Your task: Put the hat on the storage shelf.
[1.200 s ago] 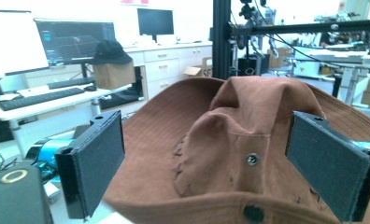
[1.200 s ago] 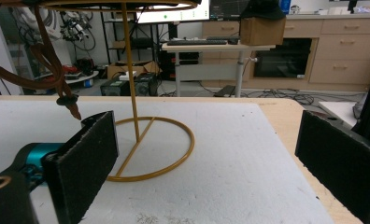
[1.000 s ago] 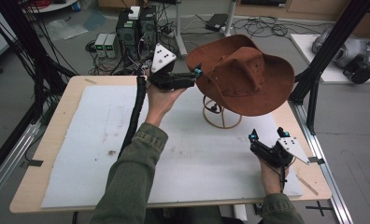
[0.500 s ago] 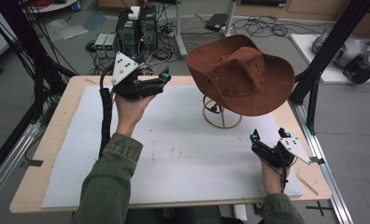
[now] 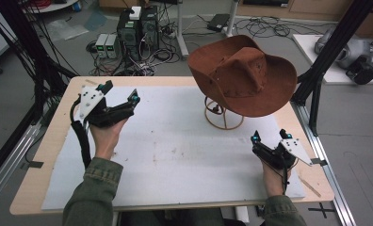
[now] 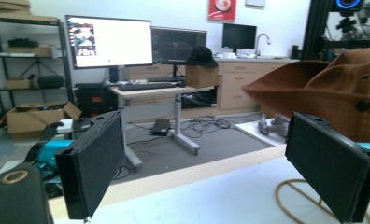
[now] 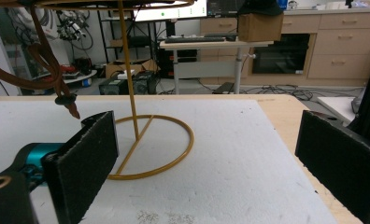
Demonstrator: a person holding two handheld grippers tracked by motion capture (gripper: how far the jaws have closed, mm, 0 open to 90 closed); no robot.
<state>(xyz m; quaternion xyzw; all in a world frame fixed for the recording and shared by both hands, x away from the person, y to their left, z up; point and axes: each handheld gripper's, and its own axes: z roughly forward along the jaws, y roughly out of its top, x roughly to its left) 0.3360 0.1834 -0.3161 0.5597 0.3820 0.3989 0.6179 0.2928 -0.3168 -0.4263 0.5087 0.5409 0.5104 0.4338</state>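
A brown wide-brimmed hat (image 5: pixel 243 77) rests tilted on a gold wire stand (image 5: pixel 222 117) at the back right of the table. My left gripper (image 5: pixel 121 92) hovers open and empty over the left of the white mat, well left of the hat. In the left gripper view, its jaws stand wide apart around the gripper's centre (image 6: pixel 211 163), and the hat (image 6: pixel 332 88) shows at the right. My right gripper (image 5: pixel 269 136) sits low near the front right, open and empty. The right gripper view looks between its jaws (image 7: pixel 211 163) at the stand's ring base (image 7: pixel 150 144) and the hat's dangling cord (image 7: pixel 64 100).
A white foam mat (image 5: pixel 175 155) covers most of the wooden table (image 5: pixel 48 150). Black frame posts (image 5: pixel 316 84) stand at the table's corners. Computers and cables (image 5: pixel 133 33) lie on the floor behind it. Desks with monitors (image 6: pixel 108 42) stand farther off.
My left gripper has drawn away from the hat's brim, moving left and toward the person, and is open over the mat's left side. The right gripper has stayed put.
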